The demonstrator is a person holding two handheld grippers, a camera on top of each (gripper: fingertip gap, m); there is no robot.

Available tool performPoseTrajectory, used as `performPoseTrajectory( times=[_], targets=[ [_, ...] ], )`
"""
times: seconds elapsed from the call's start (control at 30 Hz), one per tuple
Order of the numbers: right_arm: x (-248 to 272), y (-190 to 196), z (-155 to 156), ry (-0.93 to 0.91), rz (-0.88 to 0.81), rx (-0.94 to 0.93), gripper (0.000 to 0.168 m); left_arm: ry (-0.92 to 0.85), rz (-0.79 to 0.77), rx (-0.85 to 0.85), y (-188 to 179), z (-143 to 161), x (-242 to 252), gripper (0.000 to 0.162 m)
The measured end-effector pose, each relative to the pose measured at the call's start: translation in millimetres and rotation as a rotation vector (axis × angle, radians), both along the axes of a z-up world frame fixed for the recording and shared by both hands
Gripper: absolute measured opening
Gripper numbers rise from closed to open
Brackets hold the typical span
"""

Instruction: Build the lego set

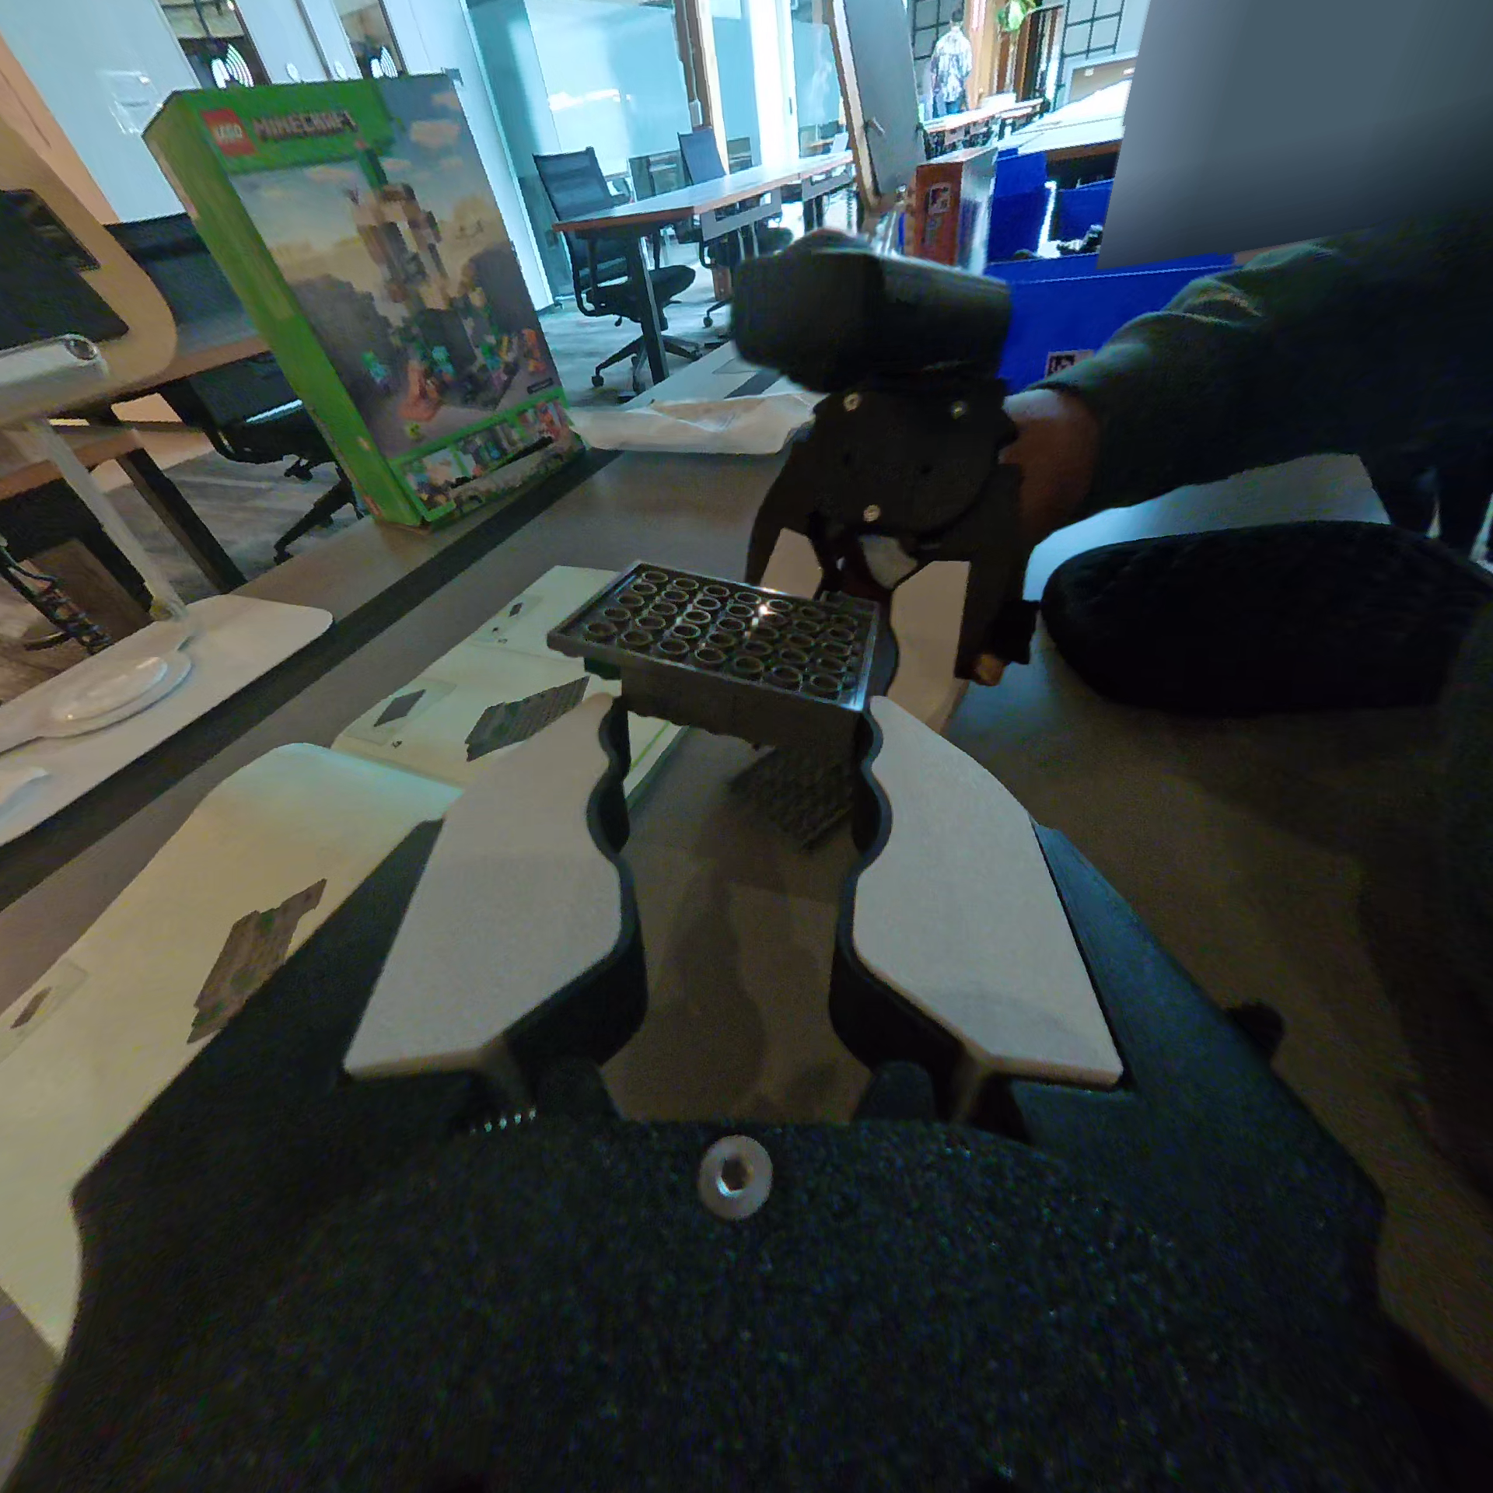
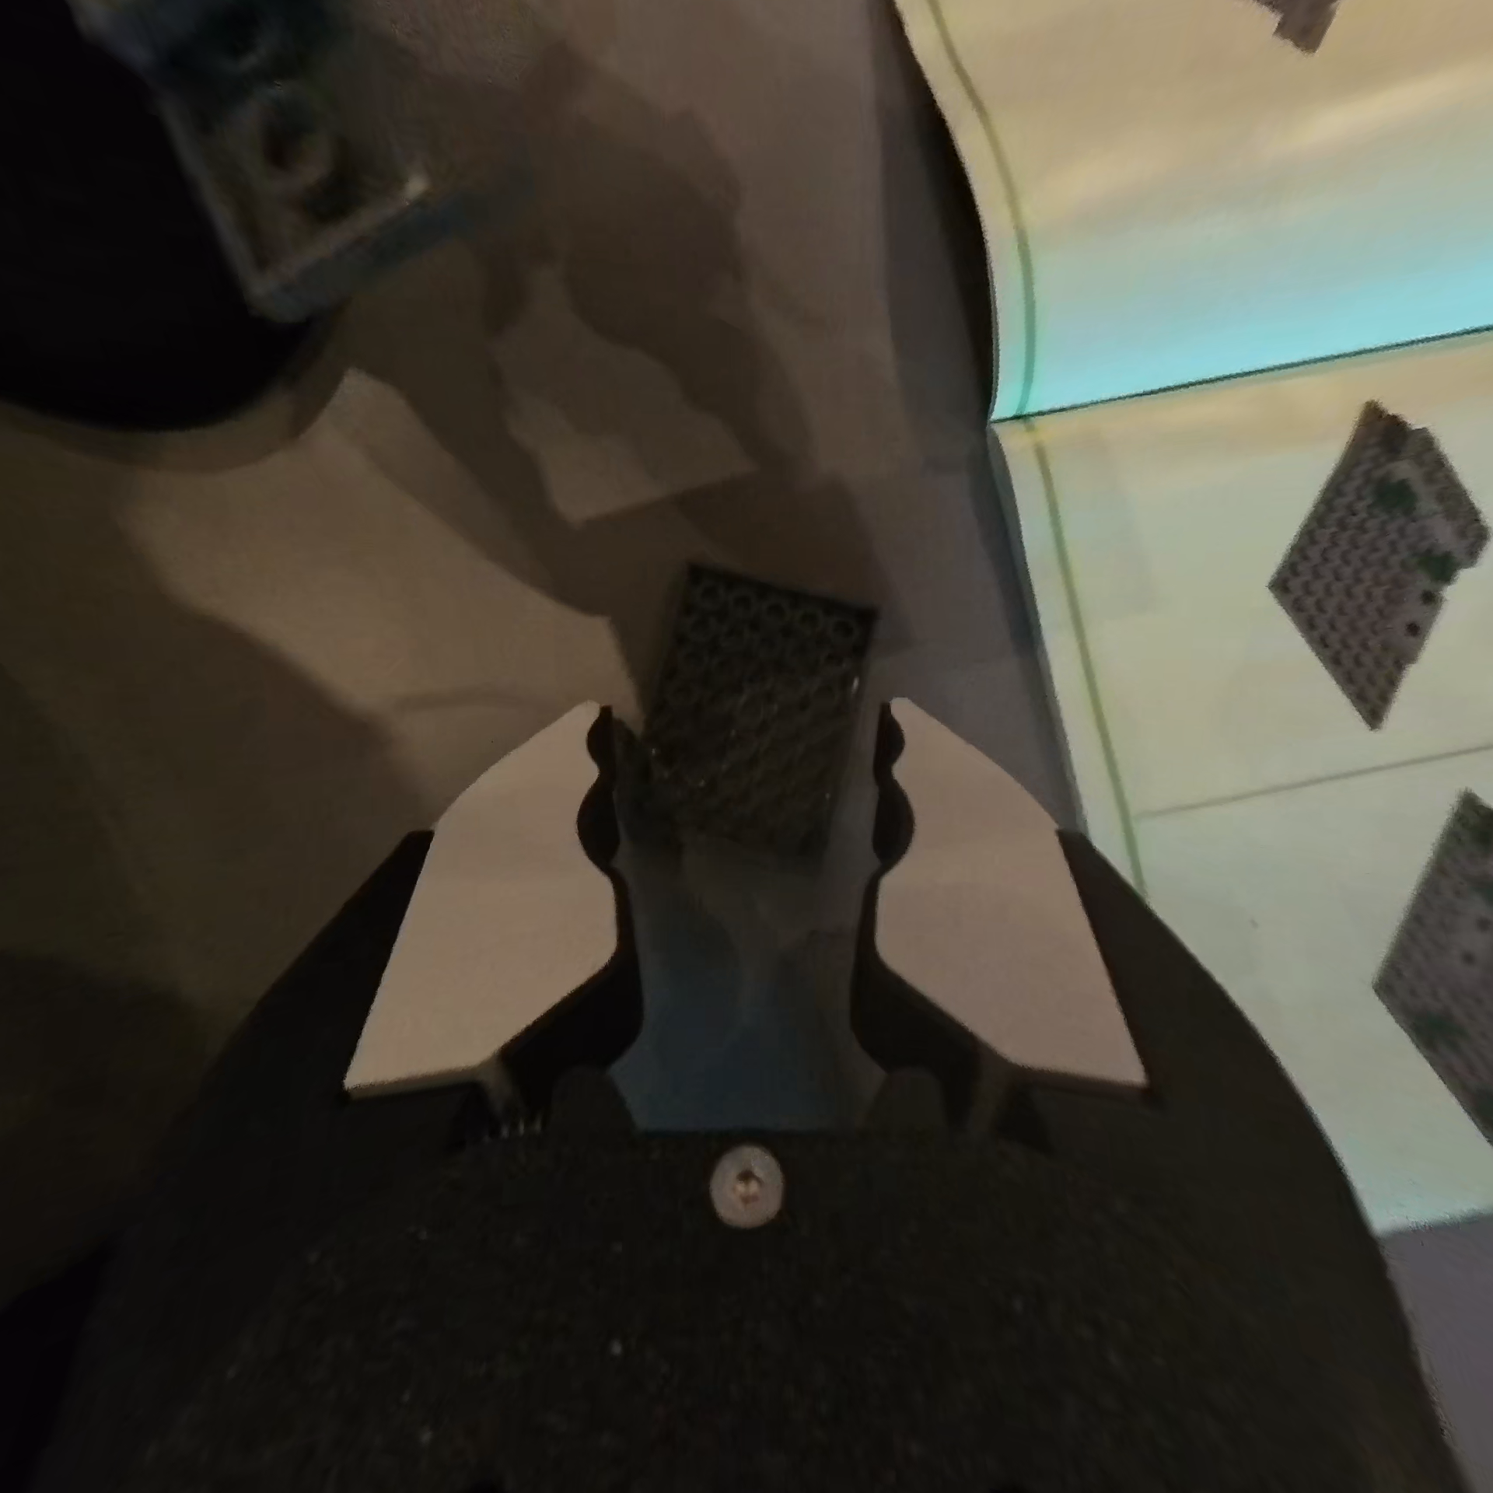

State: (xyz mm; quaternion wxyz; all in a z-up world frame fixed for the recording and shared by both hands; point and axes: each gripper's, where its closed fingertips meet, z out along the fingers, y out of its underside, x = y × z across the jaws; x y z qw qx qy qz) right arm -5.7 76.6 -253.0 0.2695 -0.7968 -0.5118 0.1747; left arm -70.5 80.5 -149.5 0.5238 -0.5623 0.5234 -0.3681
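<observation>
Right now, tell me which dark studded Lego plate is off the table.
The larger plate, shut between the left gripper fingers, held up; the smaller one lies on the table beneath.

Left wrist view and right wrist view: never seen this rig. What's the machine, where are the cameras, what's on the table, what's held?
There is no robot here. A person holds a hand-held gripper in each hand, and each carries a camera looking along its two fingers. The left wrist view shows the left hand-held gripper clamped on a dark grey studded plate assembly, lifted off the table. Beyond it, the right hand-held gripper points down with its jaws open. The right wrist view looks down from that one at a second dark grey plate, which lies flat between its fingertips. Also on the table are an open instruction booklet and a green set box.
</observation>
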Motion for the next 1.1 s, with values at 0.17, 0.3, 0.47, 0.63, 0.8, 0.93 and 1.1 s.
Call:
performPoseTrajectory(
  times=[0.17, 0.3, 0.47, 0.63, 0.8, 0.93, 1.1],
  targets=[
    [-7.9, 0.7, -4.3, -0.058, 0.065, -0.022, 0.052, 0.002, 0.003, -0.012, 2.5, -2.5, -5.2, 0.054],
    [-9.5, -9.5, -2.1, -0.093, 0.314, 0.037, 0.051, 0.007, -0.008, -0.021, 2.6, -5.0, -8.5, 0.054],
    [7.1, -34.7, 5.5, -0.203, 0.775, 0.049, 0.05, 0.015, -0.041, -0.032, -0.9, -7.8, -10.1, 0.053],
    [21.9, -40.9, 6.2, -0.39, 1.114, 0.078, 0.051, 0.02, -0.051, -0.04, -3.4, -12.1, -7.3, 0.053],
    [14.0, -35.9, 3.3, -0.389, 1.145, 0.107, 0.058, 0.025, -0.057, -0.044, -3.8, -14.1, -6.1, 0.053],
    [12.7, -28.1, 13.9, -0.266, 0.818, 0.058, 0.073, 0.02, -0.056, -0.048, -3.2, -14.7, -8.0, 0.053],
    [23.2, -19.5, 20.4, -0.109, 0.057, -0.101, 0.078, 0.025, -0.026, -0.048, 3.2, -16.4, -8.5, 0.053]
  ],
)
